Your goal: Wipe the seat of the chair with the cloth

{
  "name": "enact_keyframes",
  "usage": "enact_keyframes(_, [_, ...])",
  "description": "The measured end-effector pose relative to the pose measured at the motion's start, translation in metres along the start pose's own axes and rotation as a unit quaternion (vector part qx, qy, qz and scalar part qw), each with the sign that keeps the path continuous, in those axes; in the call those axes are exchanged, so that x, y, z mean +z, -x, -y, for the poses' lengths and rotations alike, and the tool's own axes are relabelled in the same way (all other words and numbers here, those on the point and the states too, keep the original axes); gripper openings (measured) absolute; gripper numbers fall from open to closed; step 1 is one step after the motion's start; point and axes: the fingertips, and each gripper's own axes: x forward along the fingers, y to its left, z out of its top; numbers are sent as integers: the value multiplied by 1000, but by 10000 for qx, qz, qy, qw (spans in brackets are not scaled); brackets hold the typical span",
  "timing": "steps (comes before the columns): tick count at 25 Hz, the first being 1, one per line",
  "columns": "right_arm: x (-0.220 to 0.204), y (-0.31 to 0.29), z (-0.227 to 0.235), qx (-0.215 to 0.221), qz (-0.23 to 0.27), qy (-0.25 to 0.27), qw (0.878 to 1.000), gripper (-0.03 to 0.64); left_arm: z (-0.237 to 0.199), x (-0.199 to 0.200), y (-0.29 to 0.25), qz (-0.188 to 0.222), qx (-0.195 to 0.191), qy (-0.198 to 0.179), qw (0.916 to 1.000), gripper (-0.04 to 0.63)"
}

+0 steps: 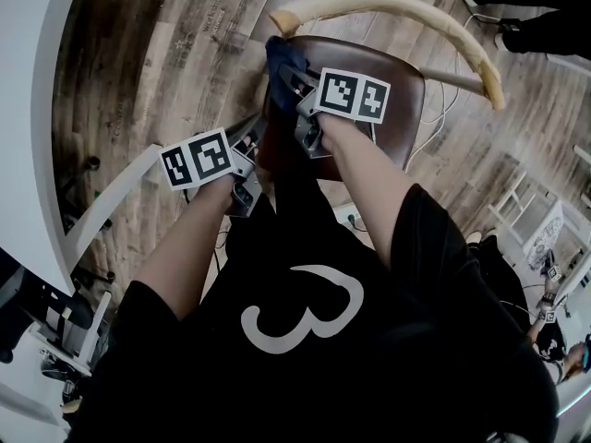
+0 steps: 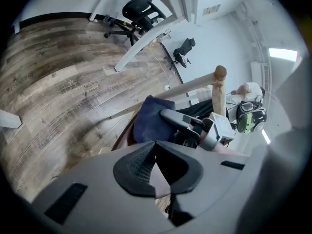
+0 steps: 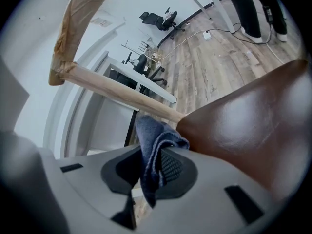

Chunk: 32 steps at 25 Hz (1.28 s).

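The chair's brown seat (image 1: 388, 90) (image 3: 243, 130) has a curved pale wooden backrest (image 1: 416, 12) (image 3: 78, 28) behind it. My right gripper (image 1: 294, 79) (image 3: 155, 167) is shut on the dark blue cloth (image 1: 282, 53) (image 3: 151, 135), and the cloth rests at the seat's far left corner by the backrest post. In the left gripper view the cloth (image 2: 151, 118) bunches ahead of the right gripper's finger (image 2: 183, 121). My left gripper (image 1: 255, 135) (image 2: 156, 147) hangs beside the seat's left edge (image 2: 122, 140), its jaws together with nothing seen between them.
Wood-plank floor (image 1: 166, 53) surrounds the chair. A white desk edge (image 1: 102, 210) runs at the left. A standing person's dark legs and shoes (image 1: 526, 7) are at the top right, beside floor cables (image 1: 443, 109). Black office chairs (image 2: 141, 9) stand further off.
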Motion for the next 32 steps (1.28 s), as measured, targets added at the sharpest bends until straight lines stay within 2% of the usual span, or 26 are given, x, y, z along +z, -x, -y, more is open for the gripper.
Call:
enact_keyframes(4, [0,-6,13,-221,-104,153,9996,55,-3,-1,-2,-84,54,-203,9997,12])
enact_keyframes(18, [2,-2,47,-835,-153,597,9946,55,-14,-4,-11,-210,169,-223,9994,12])
enact_keyframes(22, [7,6,58,-1023,-143,821,9913,55,-13,-6,-13,-261,174,-242,9992,12])
enact_keyframes(32, [20,46,98,-1529,40,1002,9831,55,-3,-16,-28,-472,162,-413,9979,12])
